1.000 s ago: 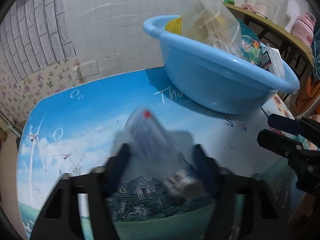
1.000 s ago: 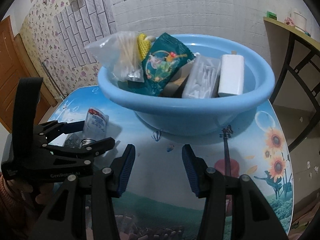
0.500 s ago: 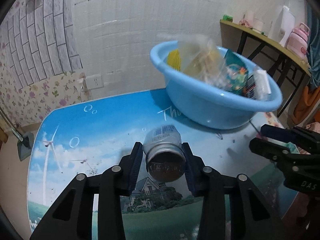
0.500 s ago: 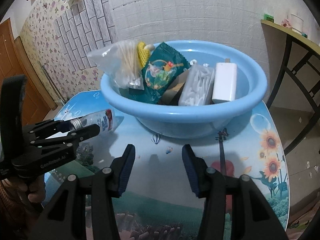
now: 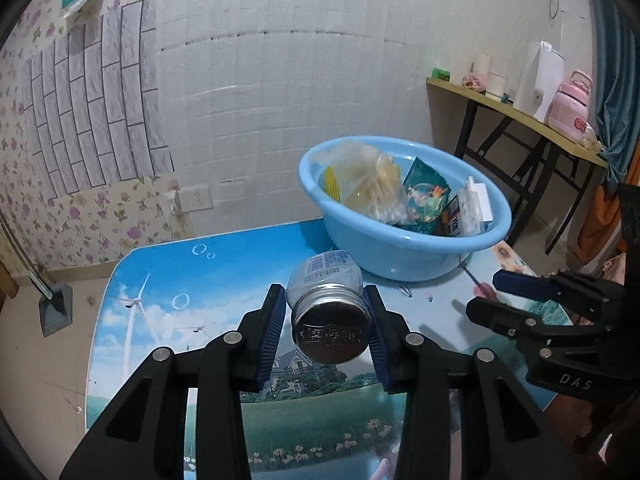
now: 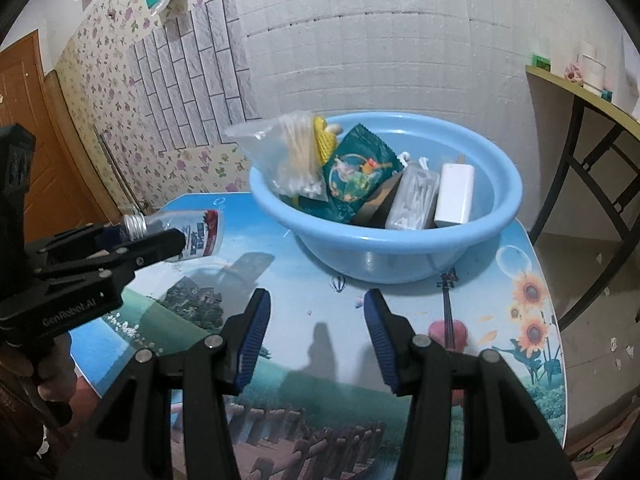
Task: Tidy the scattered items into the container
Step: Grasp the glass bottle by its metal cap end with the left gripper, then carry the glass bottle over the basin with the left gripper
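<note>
My left gripper (image 5: 326, 312) is shut on a small clear bottle (image 5: 328, 300) with a silver screw cap, held above the table, cap end toward the camera. It also shows in the right wrist view (image 6: 188, 234), lying level in the left gripper (image 6: 120, 248), left of the basin. The blue plastic basin (image 5: 404, 256) stands at the far side of the table (image 5: 168, 280) and holds a bag of cotton swabs (image 6: 292, 152), a green snack packet (image 6: 356, 172), a clear box (image 6: 414, 200) and a white block (image 6: 454, 194). My right gripper (image 6: 316, 320) is open and empty, in front of the basin (image 6: 384, 256).
The round table (image 6: 520, 320) has a printed landscape cover. A side table (image 5: 520, 112) with a pink flask and cups stands at the right. A wall socket (image 5: 196, 196) is behind the table. A dustpan (image 5: 54, 308) is on the floor at left.
My left gripper has lifted the bottle off the table and raised it, moving back from the basin. The right gripper has stayed open and almost still.
</note>
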